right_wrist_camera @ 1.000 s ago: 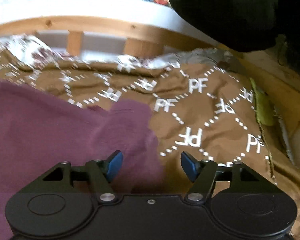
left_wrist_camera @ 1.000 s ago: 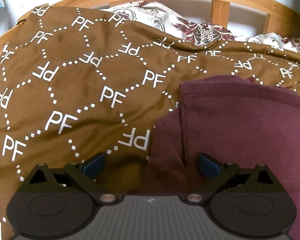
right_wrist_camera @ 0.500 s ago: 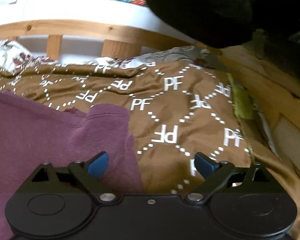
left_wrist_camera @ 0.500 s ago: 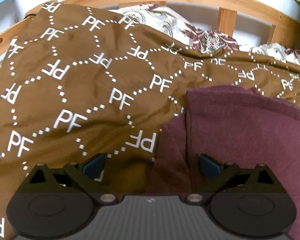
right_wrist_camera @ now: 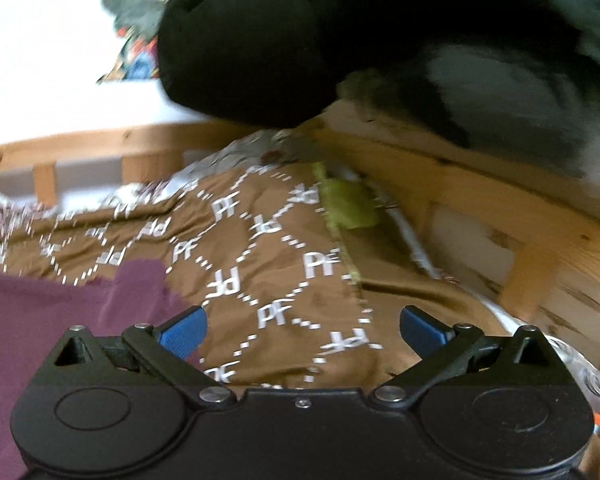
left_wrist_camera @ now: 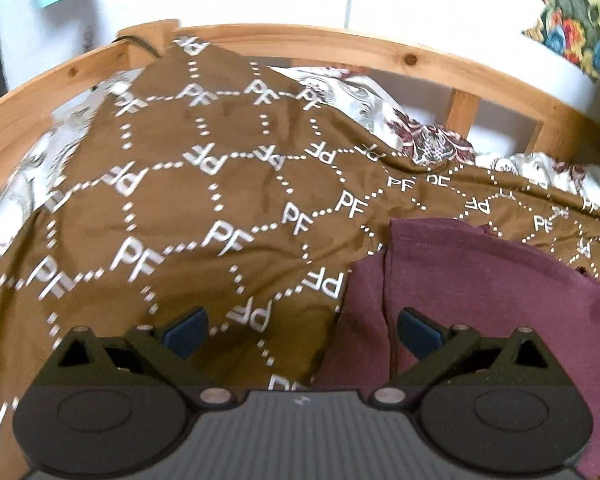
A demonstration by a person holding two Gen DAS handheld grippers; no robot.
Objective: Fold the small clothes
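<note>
A maroon garment (left_wrist_camera: 480, 280) lies flat on a brown bedspread printed with white "PF" letters (left_wrist_camera: 200, 208). In the left wrist view it fills the lower right, and its left edge runs between my fingers. My left gripper (left_wrist_camera: 302, 330) is open and empty, above that edge. In the right wrist view the garment (right_wrist_camera: 60, 312) lies at the lower left. My right gripper (right_wrist_camera: 302, 328) is open and empty over the bare bedspread (right_wrist_camera: 280, 280), to the right of the garment.
A wooden bed frame (left_wrist_camera: 380, 52) runs along the far side and a wooden side rail (right_wrist_camera: 480, 208) stands to the right. A floral pillow (left_wrist_camera: 400, 128) lies by the headboard. A dark bulky cloth (right_wrist_camera: 300, 40) hangs above the right side. A green item (right_wrist_camera: 348, 204) lies at the bedspread's edge.
Both grippers have drawn back and risen from the garment. The right gripper has opened wider and swung right, off the garment's edge. The left gripper stays open.
</note>
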